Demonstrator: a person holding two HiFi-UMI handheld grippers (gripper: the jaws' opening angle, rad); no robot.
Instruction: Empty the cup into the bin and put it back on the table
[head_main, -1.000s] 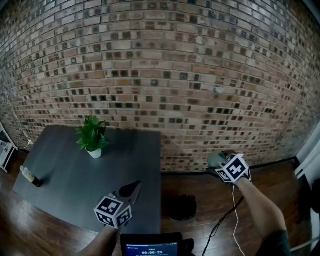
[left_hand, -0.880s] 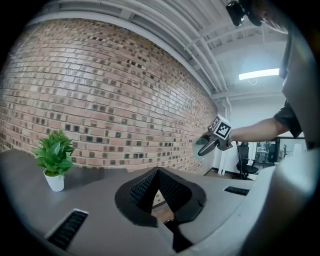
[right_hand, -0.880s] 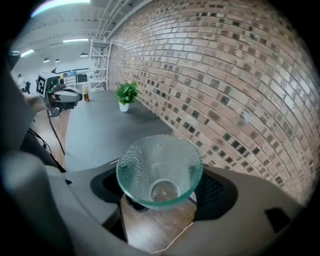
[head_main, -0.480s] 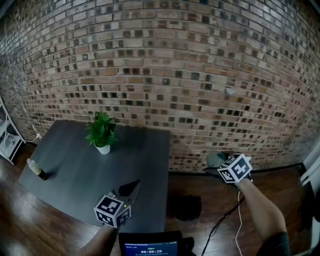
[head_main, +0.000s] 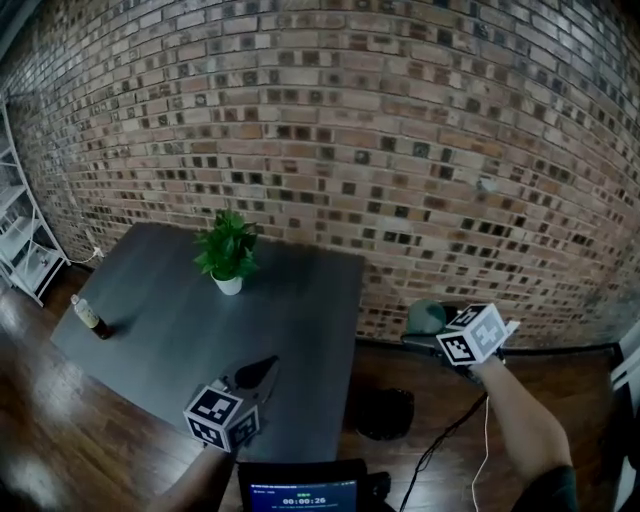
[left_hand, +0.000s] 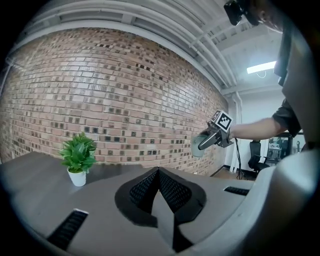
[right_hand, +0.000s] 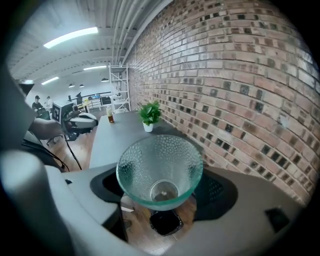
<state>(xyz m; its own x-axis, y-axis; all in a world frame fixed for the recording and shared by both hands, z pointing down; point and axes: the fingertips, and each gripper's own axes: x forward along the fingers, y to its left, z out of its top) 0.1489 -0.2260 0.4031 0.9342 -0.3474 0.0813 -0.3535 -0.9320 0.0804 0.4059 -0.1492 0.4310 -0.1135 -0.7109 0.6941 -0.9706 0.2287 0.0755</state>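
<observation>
A green glass cup (right_hand: 160, 172) sits between the jaws of my right gripper (right_hand: 160, 192), which is shut on it. Its mouth faces the camera, and a small pale speck lies at its bottom. In the head view my right gripper (head_main: 432, 325) holds the cup (head_main: 426, 316) in the air right of the grey table (head_main: 300, 330), above and a little right of the black bin (head_main: 385, 413) on the floor. The bin (right_hand: 164, 223) shows just under the cup. My left gripper (head_main: 258, 372) is shut and empty, level over the table's near edge. From the left gripper view the cup (left_hand: 198, 146) hangs beyond the table.
A potted plant (head_main: 228, 255) stands at the back of the table and a small bottle (head_main: 90, 317) at its left corner. A brick wall (head_main: 330, 130) runs behind. White shelves (head_main: 25, 240) stand at the far left. A cable (head_main: 470, 440) trails across the wooden floor.
The head view has swung left, so the table and plant sit further right in the picture. My right gripper with the cup has shifted slightly right. The left gripper barely changed.
</observation>
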